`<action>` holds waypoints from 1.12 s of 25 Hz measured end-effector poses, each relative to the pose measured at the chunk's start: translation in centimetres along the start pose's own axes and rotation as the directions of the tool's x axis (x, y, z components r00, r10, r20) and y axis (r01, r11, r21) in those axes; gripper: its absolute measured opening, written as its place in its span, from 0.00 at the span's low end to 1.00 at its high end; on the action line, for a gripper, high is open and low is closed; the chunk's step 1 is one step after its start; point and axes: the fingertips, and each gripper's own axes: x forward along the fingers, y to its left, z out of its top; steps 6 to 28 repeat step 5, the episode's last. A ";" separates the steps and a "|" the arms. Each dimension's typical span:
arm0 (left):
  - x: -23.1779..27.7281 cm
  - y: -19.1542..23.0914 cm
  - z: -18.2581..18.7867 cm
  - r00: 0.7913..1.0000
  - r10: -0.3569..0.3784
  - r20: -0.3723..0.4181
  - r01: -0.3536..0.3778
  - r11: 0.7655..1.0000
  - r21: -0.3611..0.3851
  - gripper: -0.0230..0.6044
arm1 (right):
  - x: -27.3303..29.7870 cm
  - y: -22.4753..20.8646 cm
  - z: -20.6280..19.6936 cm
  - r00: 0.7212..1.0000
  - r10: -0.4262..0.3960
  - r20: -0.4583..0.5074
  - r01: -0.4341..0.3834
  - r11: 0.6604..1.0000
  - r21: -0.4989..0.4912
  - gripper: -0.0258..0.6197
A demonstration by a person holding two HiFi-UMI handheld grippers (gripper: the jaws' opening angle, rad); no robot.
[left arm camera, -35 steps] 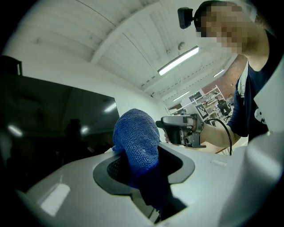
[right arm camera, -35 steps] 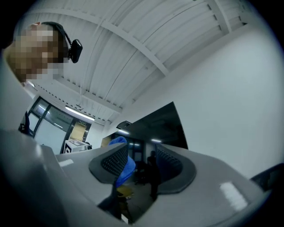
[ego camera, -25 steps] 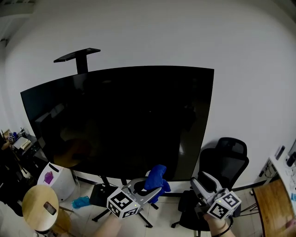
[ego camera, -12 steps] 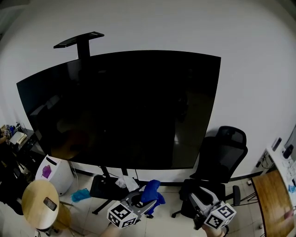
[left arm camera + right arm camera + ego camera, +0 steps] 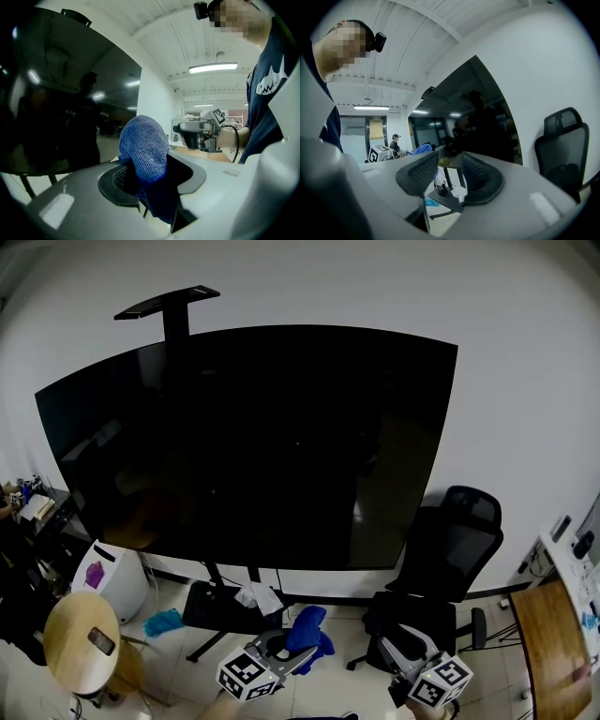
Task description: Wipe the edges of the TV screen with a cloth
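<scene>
Left gripper (image 5: 281, 655) clamps bunched blue terry cloth (image 5: 144, 150), wipe-ready | right gripper (image 5: 450, 169) parted, empty | big black TV screen (image 5: 253, 446) well apart

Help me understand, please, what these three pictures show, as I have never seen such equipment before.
There is no robot: a person holds a two-jaw gripper in each hand. The wide picture comes from a camera on the person's head. It shows a big dark TV screen on a stand, a black office chair to its right, and, at the bottom, the left gripper and right gripper, each bearing a cube of square markers. The other two pictures come from cameras riding on the grippers, looking along their jaws. The left gripper is clamped on a blue cloth; the right gripper's jaws stand apart with nothing between them. The cloth is not at the screen.
</scene>
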 end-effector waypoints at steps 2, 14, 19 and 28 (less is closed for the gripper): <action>0.0 -0.1 0.0 1.000 -0.002 -0.001 0.002 1.000 0.003 0.28 | -0.2 0.0 0.0 1.000 -0.002 0.000 0.002 1.000 -0.003 0.30; 0.1 -0.4 -0.2 1.000 -0.003 -0.002 0.003 1.000 0.005 0.28 | -0.5 -0.1 -0.1 1.000 -0.003 0.000 0.003 1.000 -0.006 0.30; 0.1 -0.4 -0.2 1.000 -0.003 -0.002 0.003 1.000 0.005 0.28 | -0.5 -0.1 -0.1 1.000 -0.003 0.000 0.003 1.000 -0.006 0.30; 0.1 -0.4 -0.2 1.000 -0.003 -0.002 0.003 1.000 0.005 0.28 | -0.5 -0.1 -0.1 1.000 -0.003 0.000 0.003 1.000 -0.006 0.30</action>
